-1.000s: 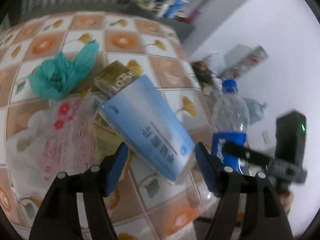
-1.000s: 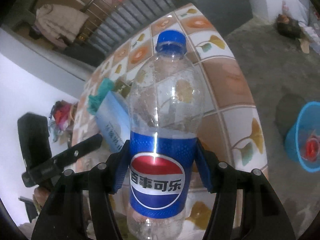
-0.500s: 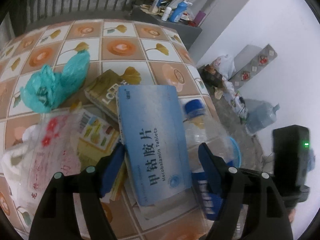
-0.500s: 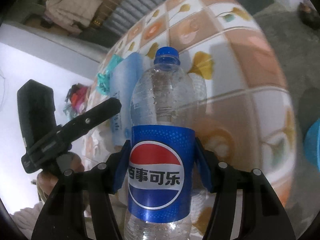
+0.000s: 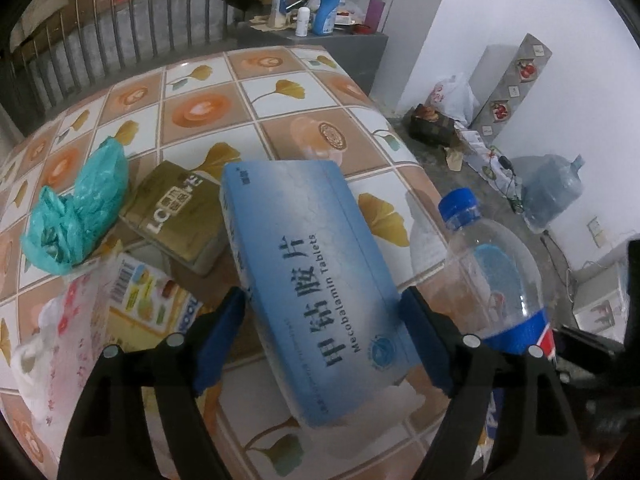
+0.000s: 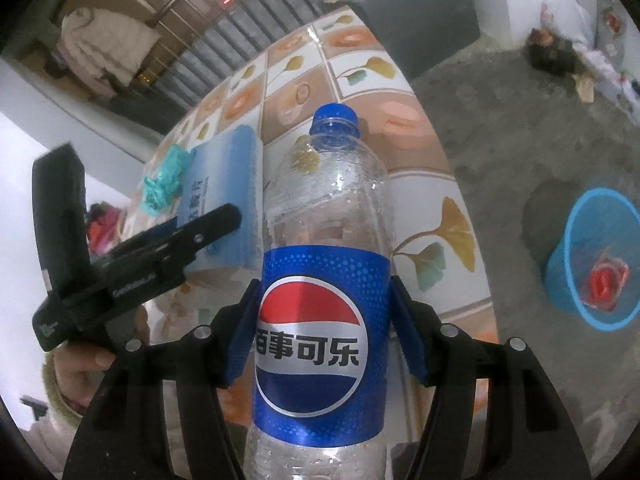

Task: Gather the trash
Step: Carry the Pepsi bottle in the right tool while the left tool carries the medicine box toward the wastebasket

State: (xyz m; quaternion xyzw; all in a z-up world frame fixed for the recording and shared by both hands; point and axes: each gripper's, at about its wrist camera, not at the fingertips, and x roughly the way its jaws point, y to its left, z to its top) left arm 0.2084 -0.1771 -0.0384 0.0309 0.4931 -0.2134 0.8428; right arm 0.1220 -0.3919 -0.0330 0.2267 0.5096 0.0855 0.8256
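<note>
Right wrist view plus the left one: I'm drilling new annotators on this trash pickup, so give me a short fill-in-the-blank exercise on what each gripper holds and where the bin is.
1. The right gripper is shut on a Pepsi ____.
2. The left gripper clamps a blue tablet ____.
3. The bottle's cap is ____ in colour.
4. The blue bin stands on the ____.

Missing words: bottle; box; blue; floor.

Each black tool (image 6: 324,320) has 2 blue pads (image 6: 240,336) and silver screws.
</note>
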